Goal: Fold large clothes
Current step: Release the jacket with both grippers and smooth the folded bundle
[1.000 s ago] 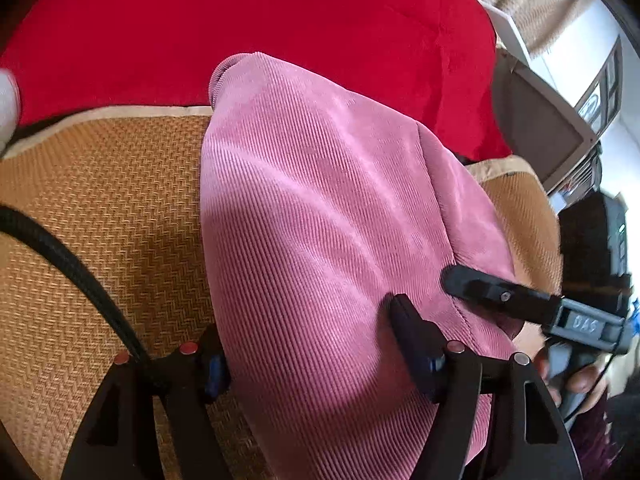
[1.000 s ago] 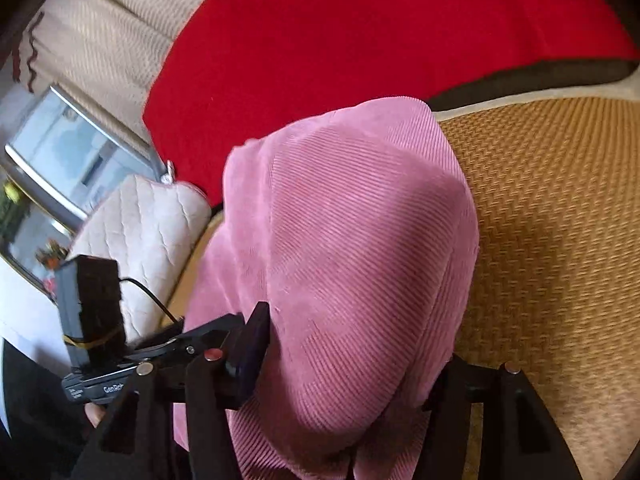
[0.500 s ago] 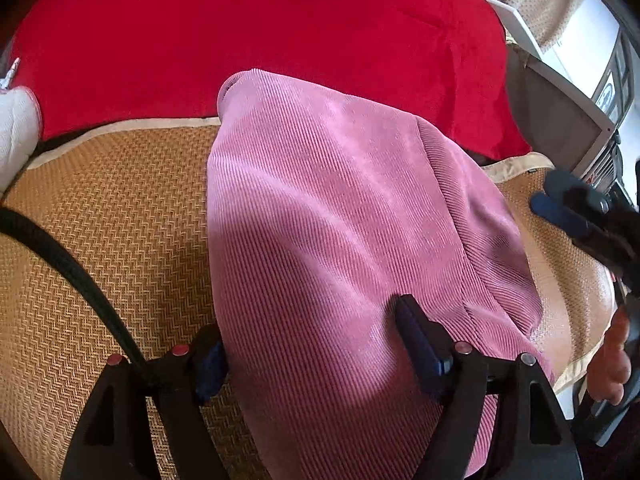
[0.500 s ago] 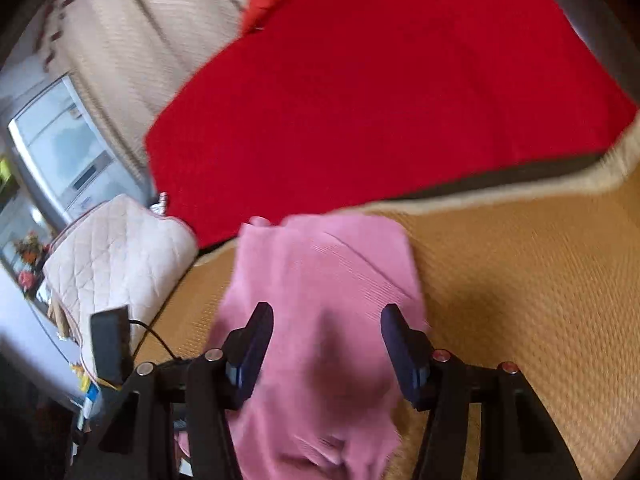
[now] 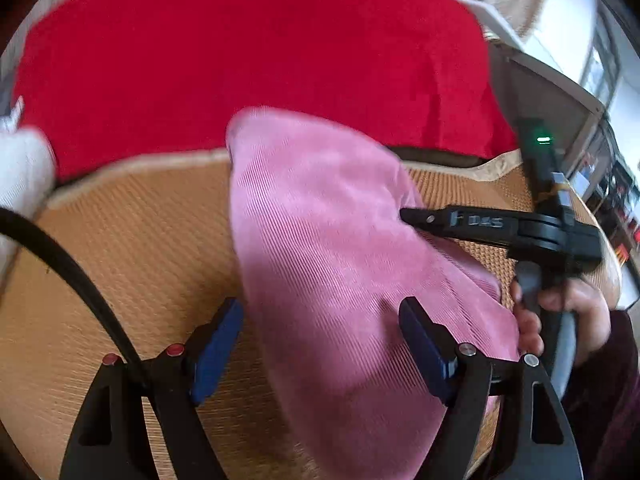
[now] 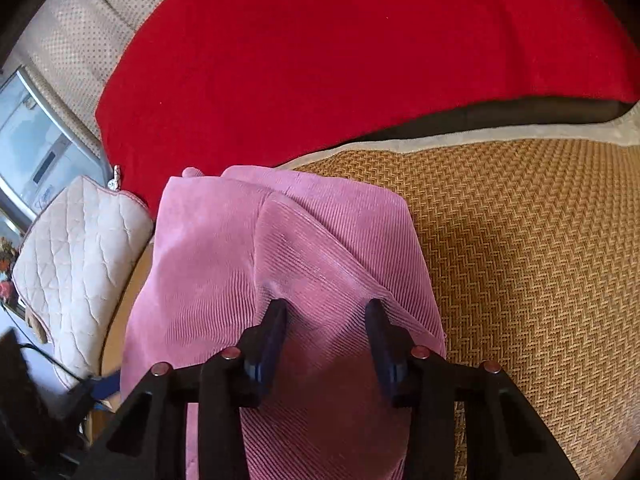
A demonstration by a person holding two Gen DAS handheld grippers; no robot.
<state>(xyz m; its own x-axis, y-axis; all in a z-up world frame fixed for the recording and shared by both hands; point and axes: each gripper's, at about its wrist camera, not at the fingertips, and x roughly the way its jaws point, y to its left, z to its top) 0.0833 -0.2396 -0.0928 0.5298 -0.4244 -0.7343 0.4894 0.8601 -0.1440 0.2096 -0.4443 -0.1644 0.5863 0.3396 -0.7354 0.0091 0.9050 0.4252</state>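
Note:
A pink corduroy garment (image 5: 328,240) lies folded in a long bundle on a woven tan mat (image 5: 132,236). My left gripper (image 5: 320,340) is open above its near end, jaws wide apart, one on each side of the cloth. My right gripper (image 6: 326,332) is open with jaws partly apart, pressing down on the garment (image 6: 280,248) near a raised fold. The right gripper also shows in the left wrist view (image 5: 472,222), resting on the garment's right edge.
A red blanket (image 6: 340,52) covers the sofa back behind the mat (image 6: 528,240). A white quilted cushion (image 6: 76,256) sits at the left of the right wrist view, and its corner shows in the left wrist view (image 5: 20,168). A black cable (image 5: 68,268) crosses the mat.
The right gripper came back down onto the garment's right side and its jaws narrowed. The left gripper pulled back and lifted a little, still open. The garment lies flatter.

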